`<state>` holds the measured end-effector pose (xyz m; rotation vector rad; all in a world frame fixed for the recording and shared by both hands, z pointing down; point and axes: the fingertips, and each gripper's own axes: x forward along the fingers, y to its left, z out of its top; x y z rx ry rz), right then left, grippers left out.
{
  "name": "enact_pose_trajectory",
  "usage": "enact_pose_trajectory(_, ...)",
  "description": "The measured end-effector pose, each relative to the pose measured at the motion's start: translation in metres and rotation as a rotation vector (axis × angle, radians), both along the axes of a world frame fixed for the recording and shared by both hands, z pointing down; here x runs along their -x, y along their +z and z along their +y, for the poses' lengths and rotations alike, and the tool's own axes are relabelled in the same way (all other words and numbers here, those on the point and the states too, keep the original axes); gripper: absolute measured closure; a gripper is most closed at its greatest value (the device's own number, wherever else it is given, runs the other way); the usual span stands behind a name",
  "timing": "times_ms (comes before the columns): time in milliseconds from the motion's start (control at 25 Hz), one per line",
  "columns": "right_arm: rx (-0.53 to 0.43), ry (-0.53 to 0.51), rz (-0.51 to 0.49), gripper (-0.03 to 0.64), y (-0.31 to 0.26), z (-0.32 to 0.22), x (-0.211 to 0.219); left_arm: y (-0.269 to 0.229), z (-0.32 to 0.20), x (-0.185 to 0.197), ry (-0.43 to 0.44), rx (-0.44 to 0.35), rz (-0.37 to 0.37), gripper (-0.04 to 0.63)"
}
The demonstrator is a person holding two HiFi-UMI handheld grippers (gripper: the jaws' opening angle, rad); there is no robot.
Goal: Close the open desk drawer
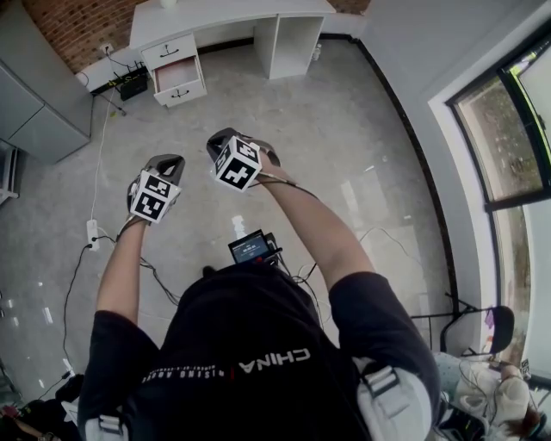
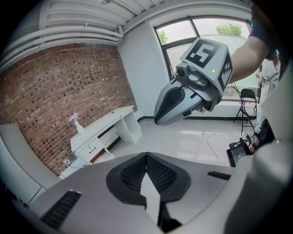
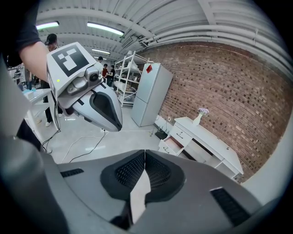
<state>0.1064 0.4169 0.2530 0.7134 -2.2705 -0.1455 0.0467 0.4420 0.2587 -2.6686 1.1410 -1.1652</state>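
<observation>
Beside the open drawer, cables trail over the floor.

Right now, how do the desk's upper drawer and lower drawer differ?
The upper drawer is shut, its front flush with the desk; the lower drawer is pulled out. The upper drawer shows only its front; the lower drawer shows its reddish inside from above. Both have white fronts with a dark handle in the middle.
</observation>
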Motion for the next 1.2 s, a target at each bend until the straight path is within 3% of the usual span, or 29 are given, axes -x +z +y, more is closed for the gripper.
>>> enact_pose_trajectory(480,0.098,-0.009,-0.007,0.600,0.034,0.000,-0.067,0.022,-0.002,-0.043,-0.026,0.052,-0.009,0.583)
enact_pose_trajectory(720,0.171,0.003,-0.009,0.600,0.061,-0.014,-0.103,0.027,-0.011,-0.035,-0.111,0.071,0.026,0.583)
enact_pose_trajectory(1000,0.202,0.040,-0.008,0.600,0.084,-0.061,-0.084,0.063,-0.044,0.002,-0.172,0.131,0.085,0.583)
enact_pose_trajectory(1200,0.219,0.095,0.011,0.600,0.093,-0.130,-0.040,0.074,-0.117,0.048,-0.127,0.139,0.097,0.583)
